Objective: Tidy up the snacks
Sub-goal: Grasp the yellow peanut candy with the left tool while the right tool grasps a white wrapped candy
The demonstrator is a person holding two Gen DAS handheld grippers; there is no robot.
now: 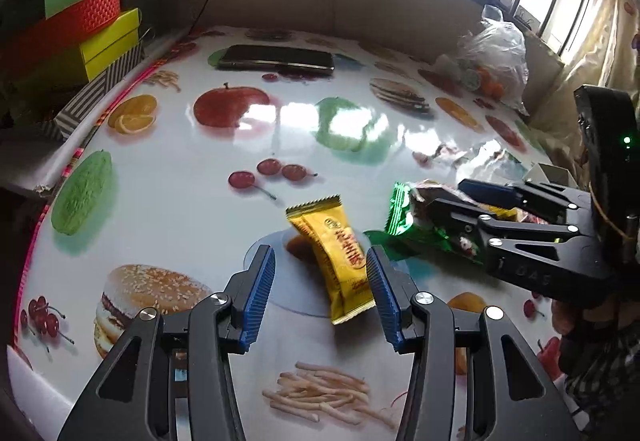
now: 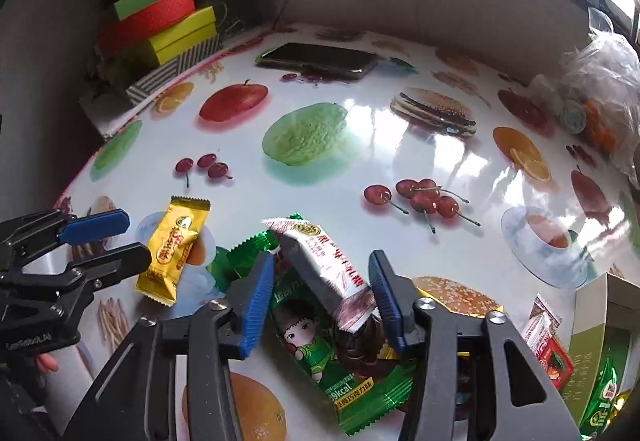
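Observation:
A yellow snack packet (image 1: 338,255) lies on the fruit-print table, between the open fingers of my left gripper (image 1: 320,295), close to the right finger. It also shows in the right wrist view (image 2: 173,251), beside the left gripper (image 2: 116,241). My right gripper (image 2: 322,299) is open around a white-and-red snack bar (image 2: 332,273) that lies on a green packet (image 2: 320,345). In the left wrist view the right gripper (image 1: 452,197) reaches in from the right over the green packet (image 1: 404,213).
A black phone (image 1: 276,59) lies at the table's far side. Coloured boxes (image 1: 96,29) are stacked beyond the left edge. A clear plastic bag (image 1: 492,57) sits far right. A box with more snacks (image 2: 592,353) stands at my right.

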